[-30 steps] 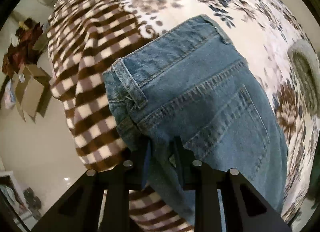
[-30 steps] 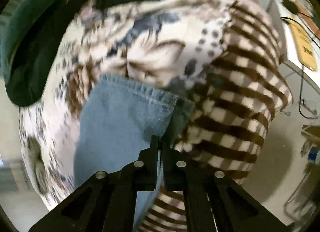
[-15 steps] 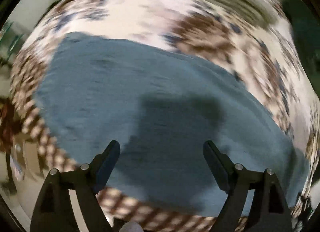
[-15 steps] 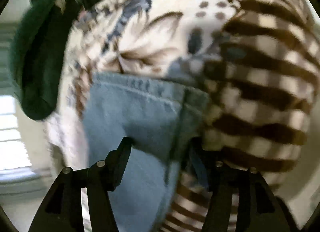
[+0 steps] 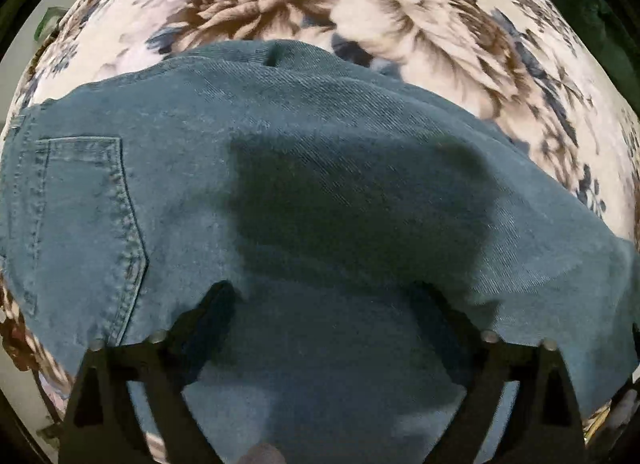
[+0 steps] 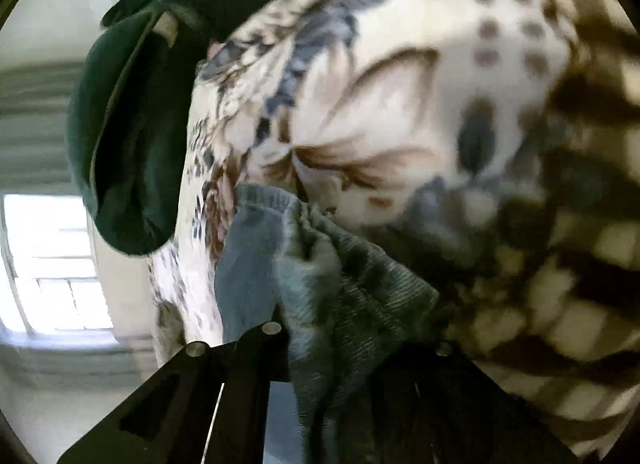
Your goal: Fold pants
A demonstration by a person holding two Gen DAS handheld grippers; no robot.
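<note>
The blue denim pants [image 5: 304, 200] lie on a flowered blanket [image 5: 420, 32], a back pocket [image 5: 84, 220] at the left. My left gripper [image 5: 324, 300] hovers just above the denim with its jaws wide apart and nothing between them. In the right wrist view a bunched hem of the pants [image 6: 332, 284] hangs between and in front of my right gripper [image 6: 352, 344]. The left finger [image 6: 256, 348] shows; the right one is mostly hidden by the cloth. The view is blurred, so I cannot tell whether the jaws pinch the cloth.
The blanket turns to a brown-and-cream check [image 6: 560, 284] towards its edge. A dark green cloth [image 6: 120, 144] lies at the blanket's far side, also in the left wrist view [image 5: 588, 4]. A bright window [image 6: 48, 264] is at the left.
My left gripper let go of the waistband, opened wide and swung over the middle of the pants. My right gripper opened half a second ago; the hem now bunches between its fingers.
</note>
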